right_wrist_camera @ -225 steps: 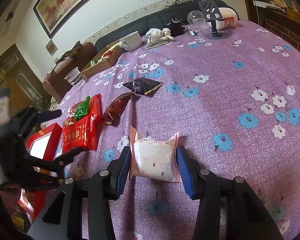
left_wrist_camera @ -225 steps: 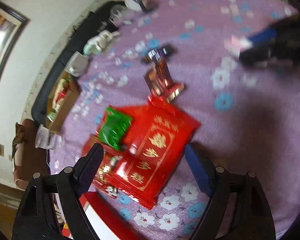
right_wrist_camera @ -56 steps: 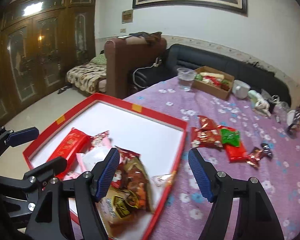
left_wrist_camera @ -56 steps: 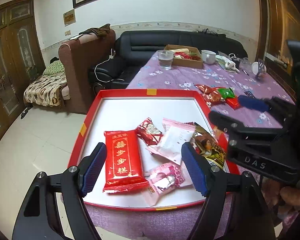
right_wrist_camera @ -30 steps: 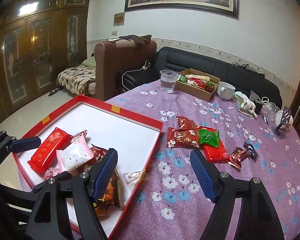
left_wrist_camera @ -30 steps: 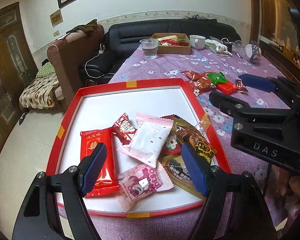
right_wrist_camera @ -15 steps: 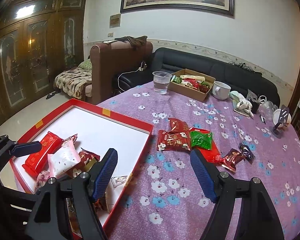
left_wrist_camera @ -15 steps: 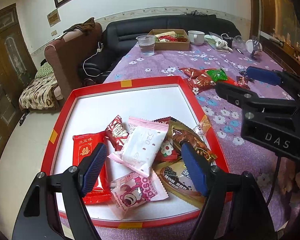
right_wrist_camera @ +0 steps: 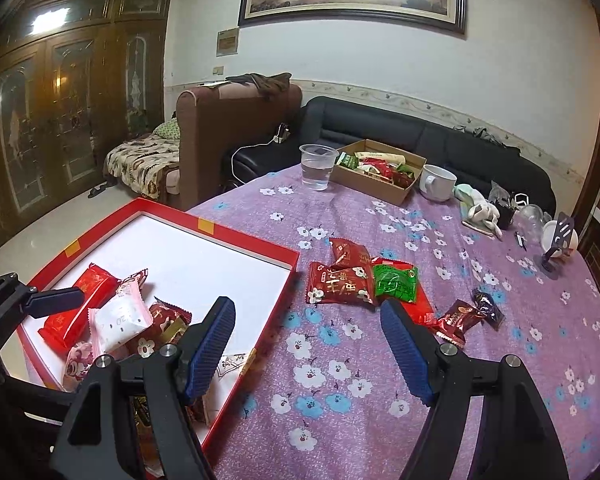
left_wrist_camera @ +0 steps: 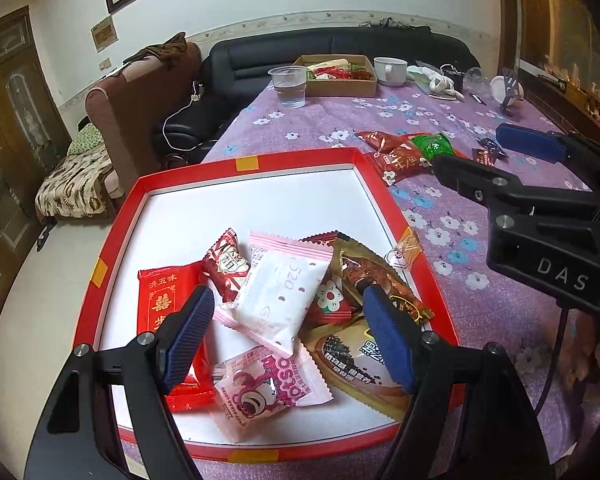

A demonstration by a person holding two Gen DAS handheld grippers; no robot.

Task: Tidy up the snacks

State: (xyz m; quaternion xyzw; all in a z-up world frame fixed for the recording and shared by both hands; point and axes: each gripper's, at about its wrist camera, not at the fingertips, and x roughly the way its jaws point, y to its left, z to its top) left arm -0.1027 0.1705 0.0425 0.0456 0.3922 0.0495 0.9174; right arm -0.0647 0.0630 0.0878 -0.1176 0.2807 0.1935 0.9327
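Note:
A red tray with a white floor holds several snack packets, among them a white-and-pink packet and a red packet. My left gripper is open and empty just above them. My right gripper is open and empty over the purple cloth; it also shows in the left wrist view. Ahead of it lie a red flowered packet, a green packet, a flat red packet and two small dark packets. The tray also shows in the right wrist view.
At the far end of the table stand a plastic cup of water, a cardboard box of snacks, a white mug and small clutter. A brown armchair and black sofa stand behind.
Both grippers have drifted right, away from the tray toward the loose packets on the cloth. The white-and-pink packet my right gripper held earlier now lies in the tray.

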